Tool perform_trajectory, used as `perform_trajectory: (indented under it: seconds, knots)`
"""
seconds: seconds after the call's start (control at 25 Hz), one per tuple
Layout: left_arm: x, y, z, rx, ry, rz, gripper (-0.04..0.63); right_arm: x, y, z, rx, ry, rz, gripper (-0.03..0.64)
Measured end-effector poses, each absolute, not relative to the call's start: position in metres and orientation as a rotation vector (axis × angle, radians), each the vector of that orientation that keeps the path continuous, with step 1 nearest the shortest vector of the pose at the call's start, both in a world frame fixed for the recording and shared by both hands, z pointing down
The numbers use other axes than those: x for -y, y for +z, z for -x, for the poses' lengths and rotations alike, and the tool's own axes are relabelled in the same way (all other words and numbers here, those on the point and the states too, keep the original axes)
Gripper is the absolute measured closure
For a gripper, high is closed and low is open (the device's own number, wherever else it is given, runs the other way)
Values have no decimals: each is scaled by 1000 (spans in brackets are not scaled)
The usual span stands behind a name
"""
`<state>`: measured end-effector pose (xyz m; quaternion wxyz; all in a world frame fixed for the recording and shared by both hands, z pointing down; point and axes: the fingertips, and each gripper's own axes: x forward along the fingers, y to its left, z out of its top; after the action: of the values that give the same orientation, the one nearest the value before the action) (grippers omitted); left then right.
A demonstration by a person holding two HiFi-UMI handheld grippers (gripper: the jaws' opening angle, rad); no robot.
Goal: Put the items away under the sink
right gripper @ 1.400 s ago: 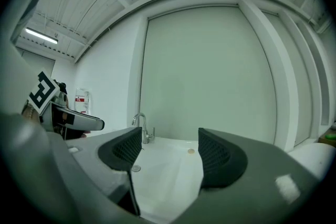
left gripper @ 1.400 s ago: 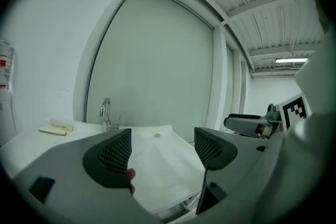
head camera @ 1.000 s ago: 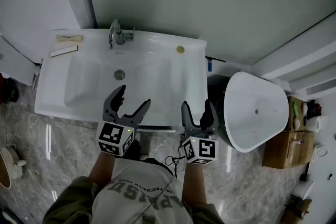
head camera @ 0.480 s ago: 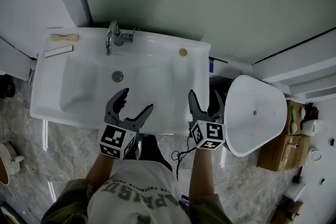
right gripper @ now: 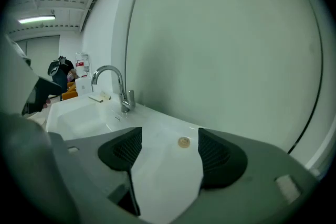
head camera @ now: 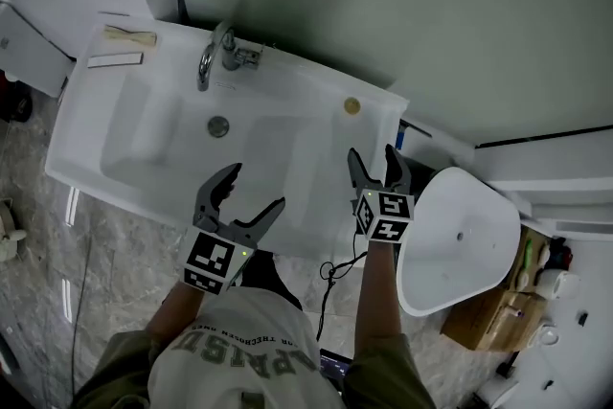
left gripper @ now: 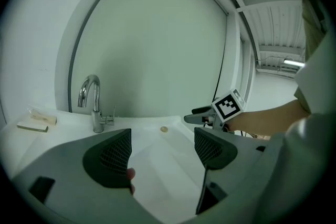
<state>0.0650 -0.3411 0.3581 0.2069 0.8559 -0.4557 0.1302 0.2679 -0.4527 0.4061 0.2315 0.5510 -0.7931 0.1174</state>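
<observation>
A white sink (head camera: 144,163) with a chrome faucet (head camera: 216,55) fills the head view. Three small things lie on its rim. A round gold disc (head camera: 351,106) sits at the back right. A beige packet (head camera: 130,35) and a white bar (head camera: 115,60) lie at the back left. My left gripper (head camera: 257,187) hovers open over the basin's front, nothing between its jaws. My right gripper (head camera: 373,154) is open and empty over the sink's right end, just short of the disc. The right gripper view has the disc (right gripper: 184,141) between the jaw tips. No cabinet under the sink shows.
A white toilet (head camera: 458,239) stands right of the sink, close to my right arm. A wooden box (head camera: 490,321) with small bottles sits beyond it. A cable (head camera: 330,287) hangs by the sink's front edge. The floor is grey marble tile (head camera: 105,254).
Both grippers have moved forward, from the sink's front edge to over the sink. The right one has gone farthest, toward the gold disc. Both stay open.
</observation>
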Motion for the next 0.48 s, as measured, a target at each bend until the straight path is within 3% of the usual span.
perform_trajectory:
  seconds: [0.48]
  knots:
    - [353, 383, -96, 1340, 418, -2283, 233, 542, 502, -274, 2065, 360, -1197, 288]
